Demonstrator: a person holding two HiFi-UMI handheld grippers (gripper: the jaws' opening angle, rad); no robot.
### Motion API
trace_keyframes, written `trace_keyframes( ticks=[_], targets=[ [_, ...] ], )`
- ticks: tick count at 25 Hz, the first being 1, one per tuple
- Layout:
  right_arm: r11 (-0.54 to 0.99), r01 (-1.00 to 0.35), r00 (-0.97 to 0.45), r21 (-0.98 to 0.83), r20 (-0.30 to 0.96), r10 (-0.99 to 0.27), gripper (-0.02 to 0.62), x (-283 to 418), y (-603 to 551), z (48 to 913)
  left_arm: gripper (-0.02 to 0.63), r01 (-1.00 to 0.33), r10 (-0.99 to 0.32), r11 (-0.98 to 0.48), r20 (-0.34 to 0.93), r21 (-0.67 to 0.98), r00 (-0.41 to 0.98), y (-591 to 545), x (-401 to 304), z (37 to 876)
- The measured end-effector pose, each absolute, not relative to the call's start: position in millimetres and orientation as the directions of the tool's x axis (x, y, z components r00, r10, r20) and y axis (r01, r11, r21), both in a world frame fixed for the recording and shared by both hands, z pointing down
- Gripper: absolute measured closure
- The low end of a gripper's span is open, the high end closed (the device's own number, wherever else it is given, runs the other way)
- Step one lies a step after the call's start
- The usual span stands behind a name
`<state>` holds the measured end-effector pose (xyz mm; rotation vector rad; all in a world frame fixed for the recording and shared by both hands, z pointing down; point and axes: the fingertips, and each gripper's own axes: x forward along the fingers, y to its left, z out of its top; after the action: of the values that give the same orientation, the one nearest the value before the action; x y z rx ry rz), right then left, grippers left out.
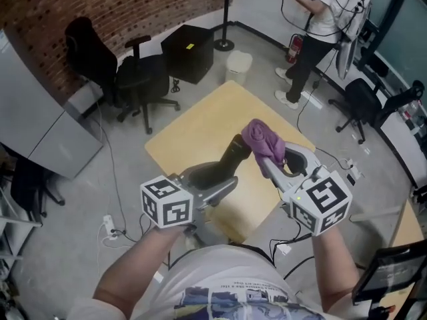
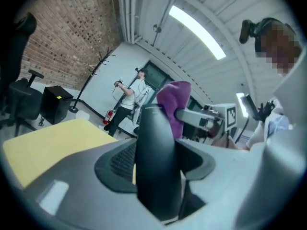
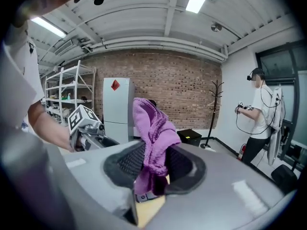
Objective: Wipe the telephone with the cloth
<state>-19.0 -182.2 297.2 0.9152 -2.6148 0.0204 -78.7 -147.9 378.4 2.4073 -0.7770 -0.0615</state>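
A black telephone handset (image 1: 233, 153) is held up over the yellow table (image 1: 200, 129), and my left gripper (image 1: 215, 182) is shut on its lower end. In the left gripper view the handset (image 2: 154, 133) stands upright between the pads of that gripper (image 2: 156, 169). A purple cloth (image 1: 263, 141) hangs bunched from my right gripper (image 1: 275, 164), which is shut on it. The cloth (image 2: 172, 102) rests against the handset's upper end. Seen from the right gripper (image 3: 152, 174), the cloth (image 3: 151, 133) drapes down between the pads and hides most of the handset.
Black office chairs (image 1: 137, 79) stand left of the table, with a black box (image 1: 188, 51) and a white bin (image 1: 239, 64) behind it. A person (image 1: 319, 25) stands at the far right near more chairs (image 1: 363, 102). Cables (image 1: 110, 229) lie on the floor.
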Motion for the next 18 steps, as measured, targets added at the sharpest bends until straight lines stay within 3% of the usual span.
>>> trace_keyframes(
  ticks=[8, 18],
  targets=[
    [0.821, -0.57, -0.775, 0.014, 0.321, -0.544, 0.485, -35, -167, 310, 0.348, -0.474, -0.568, -0.591, 0.08, 0.653, 0.819, -163, -82, 372],
    [0.824, -0.498, -0.864, -0.27, 0.239, -0.444, 0.485, -36, -148, 328, 0.348, -0.447, -0.581, -0.565, 0.051, 0.693, 0.813, -169, -81, 365]
  ],
)
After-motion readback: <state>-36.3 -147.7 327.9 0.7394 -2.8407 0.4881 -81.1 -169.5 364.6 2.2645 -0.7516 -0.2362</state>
